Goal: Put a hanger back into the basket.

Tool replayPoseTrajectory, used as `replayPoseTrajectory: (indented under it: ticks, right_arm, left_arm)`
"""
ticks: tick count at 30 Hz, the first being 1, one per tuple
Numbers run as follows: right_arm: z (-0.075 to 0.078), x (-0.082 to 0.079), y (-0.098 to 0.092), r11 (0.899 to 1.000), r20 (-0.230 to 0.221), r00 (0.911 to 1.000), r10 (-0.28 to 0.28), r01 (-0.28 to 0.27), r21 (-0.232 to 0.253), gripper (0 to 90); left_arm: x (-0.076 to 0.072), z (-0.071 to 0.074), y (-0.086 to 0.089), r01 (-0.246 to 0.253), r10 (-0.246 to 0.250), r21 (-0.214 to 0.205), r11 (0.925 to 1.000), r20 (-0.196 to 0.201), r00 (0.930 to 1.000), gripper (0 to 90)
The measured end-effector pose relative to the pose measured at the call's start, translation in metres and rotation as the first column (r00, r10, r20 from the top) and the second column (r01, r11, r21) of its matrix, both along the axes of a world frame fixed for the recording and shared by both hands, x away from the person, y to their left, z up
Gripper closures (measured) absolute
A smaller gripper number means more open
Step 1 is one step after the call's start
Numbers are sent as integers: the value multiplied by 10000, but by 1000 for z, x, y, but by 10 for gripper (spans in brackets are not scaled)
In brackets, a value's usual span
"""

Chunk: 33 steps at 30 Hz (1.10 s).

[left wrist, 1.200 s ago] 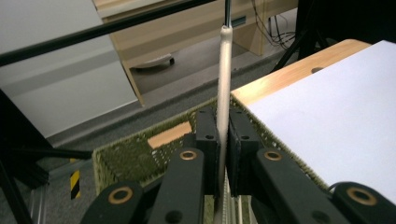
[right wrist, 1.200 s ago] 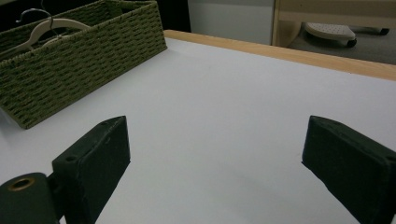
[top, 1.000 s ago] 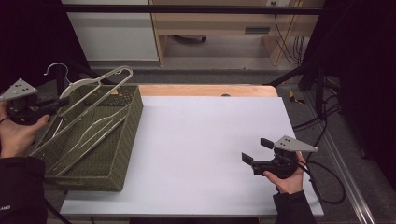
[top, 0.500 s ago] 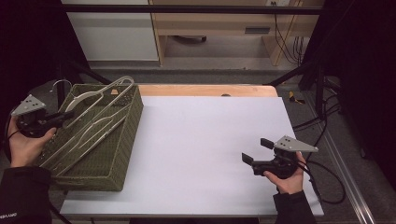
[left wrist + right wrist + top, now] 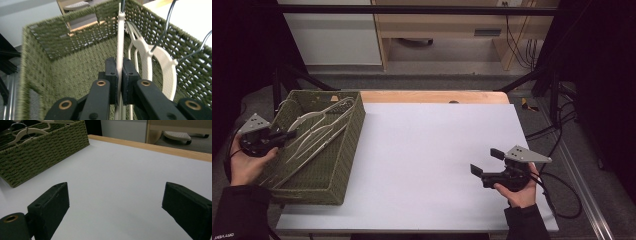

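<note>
While the left gripper [image 5: 119,72] clamps a cream hanger [image 5: 120,37] inside the woven basket [image 5: 343,165], release comes next. Right gripper [image 5: 484,162] fingers spread, idle over the desk [image 5: 432,145].

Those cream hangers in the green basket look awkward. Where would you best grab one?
On a thin straight bar, from above through the open top of the basket. The left gripper does just that: its jaws are shut on the hanger, whose slim bar fits flat between the pads. The curved shoulder and wire hook seem harder to pinch.
</note>
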State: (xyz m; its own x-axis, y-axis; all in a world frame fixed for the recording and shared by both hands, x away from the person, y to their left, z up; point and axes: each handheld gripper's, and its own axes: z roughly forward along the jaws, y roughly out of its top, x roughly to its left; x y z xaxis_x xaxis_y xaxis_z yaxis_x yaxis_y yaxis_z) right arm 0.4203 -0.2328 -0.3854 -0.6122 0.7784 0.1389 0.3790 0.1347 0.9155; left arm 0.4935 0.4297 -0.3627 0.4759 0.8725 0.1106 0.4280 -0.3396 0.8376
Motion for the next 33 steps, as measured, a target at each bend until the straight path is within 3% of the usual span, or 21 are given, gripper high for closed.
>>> replayPoseTrajectory:
  ticks: [2,3,7,8,10,13,14,15,22,25,28,31,32,33]
  right_arm:
    - [0,0,0,10000,-10,10000,1,-1,-2,80]
    - [0,0,0,10000,-23,10000,6,-6,5,80]
    - [0,0,0,10000,-24,10000,14,-14,9,80]
    - [0,0,0,10000,-21,10000,16,-16,9,81]
    - [0,0,0,10000,1,10000,50,-50,-38,81]
    - [-1,0,1,10000,20,10000,54,-54,-53,81]
    - [-1,0,1,10000,2,10000,21,-21,-15,81]
    - [-1,0,1,10000,4,10000,69,-69,-17,81]
    - [0,0,1,10000,-8,10000,42,-42,35,81]
    - [0,0,0,10000,16,10000,25,-25,56,80]
    - [1,-1,0,10000,36,10000,23,-23,91,78]
    - [1,-1,0,9999,71,10000,53,-54,106,78]
    - [1,-1,0,9999,71,10000,53,-54,106,78]
    - [1,-1,0,9999,85,9999,64,-65,114,78]
  left_arm:
    - [1,-7,-1,15,-17,-101,9999,-175,9998,852]
    - [3,-15,-3,29,-36,-136,9999,-488,9988,850]
    - [4,-22,-2,83,-104,-283,9996,-735,9972,842]
    - [5,-25,-2,89,-113,-219,9997,-1117,9937,836]
    - [5,-25,-3,18,-52,-301,9995,-1137,9935,811]
    - [3,-22,-2,-26,-34,-634,9980,-937,9956,753]
    - [0,-16,0,-52,-3,-802,9968,-690,9976,739]
    - [0,-16,0,-52,-3,-802,9968,-690,9976,723]
    - [-15,6,0,-225,263,-1175,9928,307,9992,623]
    - [-25,20,-5,-285,474,-1791,9834,1017,9937,522]
    - [-34,31,-13,-86,421,-2134,9769,1529,9873,429]
    - [-39,37,-21,50,382,-2292,9734,1835,9823,303]
    - [-42,41,-25,101,372,-2374,9714,1942,9803,303]
    - [-45,47,-34,292,254,-2541,9667,2092,9775,246]
